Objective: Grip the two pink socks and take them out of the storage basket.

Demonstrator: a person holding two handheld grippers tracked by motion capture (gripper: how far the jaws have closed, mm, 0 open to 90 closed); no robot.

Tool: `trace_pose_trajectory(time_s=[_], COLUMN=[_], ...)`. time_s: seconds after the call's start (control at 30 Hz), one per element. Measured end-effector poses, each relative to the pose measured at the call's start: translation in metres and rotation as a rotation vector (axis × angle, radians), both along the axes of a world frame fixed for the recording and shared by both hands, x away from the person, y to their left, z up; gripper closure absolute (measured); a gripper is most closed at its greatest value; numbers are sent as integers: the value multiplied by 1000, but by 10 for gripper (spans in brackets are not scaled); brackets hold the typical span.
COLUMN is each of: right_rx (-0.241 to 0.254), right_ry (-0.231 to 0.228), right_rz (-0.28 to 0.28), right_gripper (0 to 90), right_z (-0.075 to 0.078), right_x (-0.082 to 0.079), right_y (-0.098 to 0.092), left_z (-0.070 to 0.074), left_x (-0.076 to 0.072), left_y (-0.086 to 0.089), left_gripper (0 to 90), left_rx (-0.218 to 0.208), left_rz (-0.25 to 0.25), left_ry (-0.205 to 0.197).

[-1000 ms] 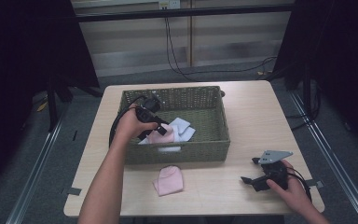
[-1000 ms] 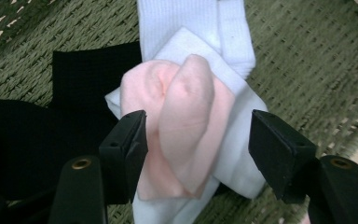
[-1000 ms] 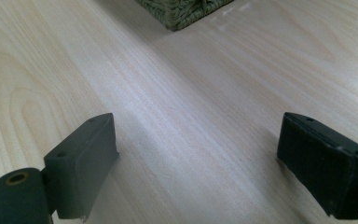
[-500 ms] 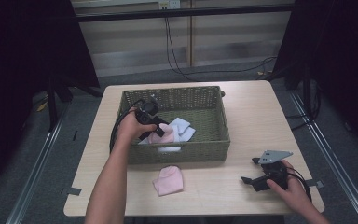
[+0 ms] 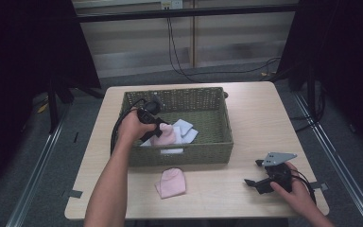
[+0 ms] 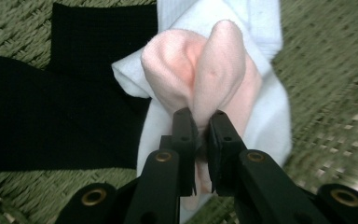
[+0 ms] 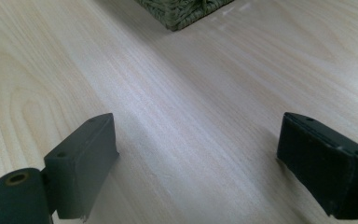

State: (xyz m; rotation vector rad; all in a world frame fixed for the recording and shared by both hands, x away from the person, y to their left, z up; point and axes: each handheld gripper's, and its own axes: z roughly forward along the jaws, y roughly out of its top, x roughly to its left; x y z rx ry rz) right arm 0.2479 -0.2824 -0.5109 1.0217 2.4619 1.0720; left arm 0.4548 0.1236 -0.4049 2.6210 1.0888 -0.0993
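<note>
My left gripper reaches down into the green woven basket. Its jaws have just been closing and now pinch a fold of a pink sock, so the left gripper is shut on it. The pink sock lies on white socks beside a black cloth. A second pink sock lies on the table in front of the basket. My right gripper rests low at the front right of the table. In its own view, the right gripper stands open over bare wood.
White socks lie in the middle of the basket. A corner of the basket shows far ahead of the right gripper. The light wooden table ends close behind my right hand. Cables hang behind the table.
My left gripper has shifted slightly inside the basket and its jaws have closed on the pink sock. My right hand has stayed where it was.
</note>
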Motion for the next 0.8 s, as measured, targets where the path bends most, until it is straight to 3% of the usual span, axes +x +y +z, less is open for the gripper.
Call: trace_pose_trajectory(time_s=[0.2, 0.57, 0.8], right_rx=[-1, 0, -1], right_ry=[0, -2, -3], right_rz=[0, 0, 1], right_gripper=[111, 111, 111], right_z=[0, 0, 0], right_x=[0, 0, 0], right_y=[0, 0, 0], left_z=[18, 49, 68], left_x=[-3, -8, -11], left_y=[1, 4, 3], left_gripper=[825, 826, 825], left_rx=[-49, -71, -119], left_rz=[12, -10, -18], left_ry=[18, 28, 36])
